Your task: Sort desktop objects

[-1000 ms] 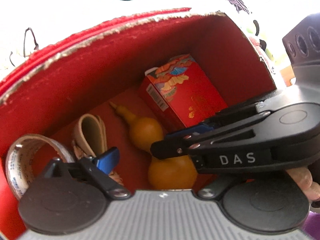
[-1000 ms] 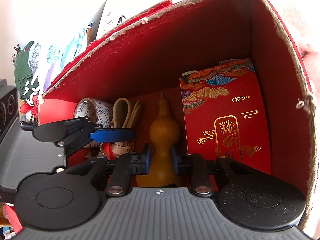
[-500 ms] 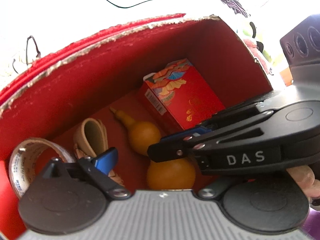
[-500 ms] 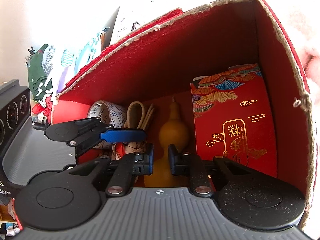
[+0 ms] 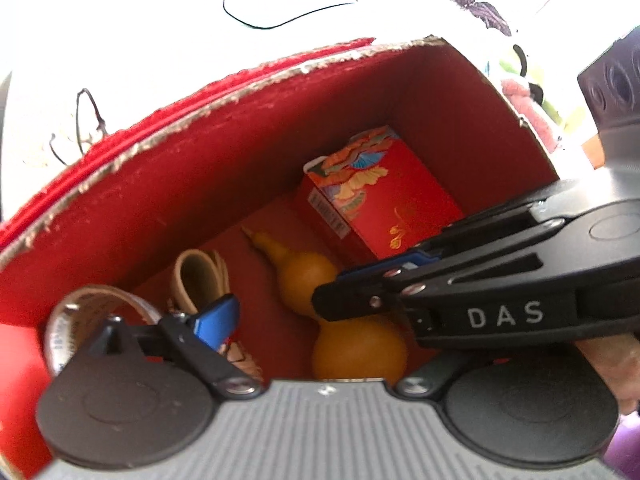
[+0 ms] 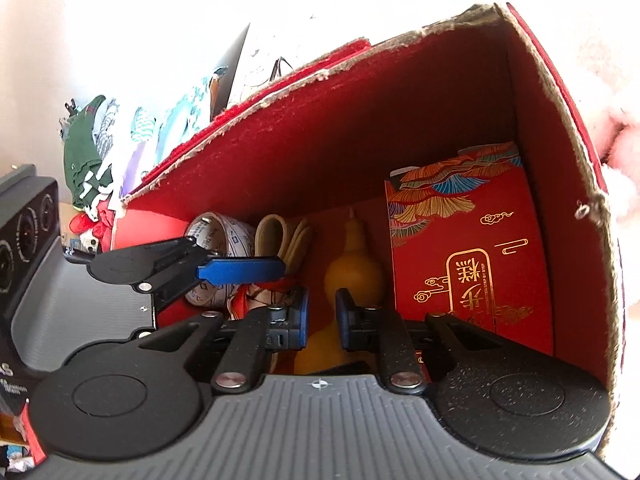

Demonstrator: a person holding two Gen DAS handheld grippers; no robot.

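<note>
Inside the red box (image 6: 400, 120): printed carton (image 6: 472, 248) against the right wall, gourd (image 6: 352, 272) just left of it, strap roll (image 6: 276, 232) and tape roll (image 6: 224, 236) further left. Right gripper (image 6: 320, 320) over the gourd, jaws parted, gripping nothing. Left gripper (image 5: 320, 312) over the box too, jaws spread wide, empty.

The desk (image 5: 120, 20) is white and washed out by bright light. A big red box (image 5: 248, 152) with frayed cardboard edges stands open on it. Behind the box a thin black cable (image 5: 280, 24) loops across the surface, and a pair of thin-framed glasses (image 5: 86, 120) lies just beyond the box's far wall. In the right wrist view, some printed sheets (image 6: 180, 120) with bird and wave pictures lie beside the box, next to a green and white cloth bundle (image 6: 86, 156). Something pale pink and fluffy (image 6: 616, 128) sits against the box's right wall.
</note>
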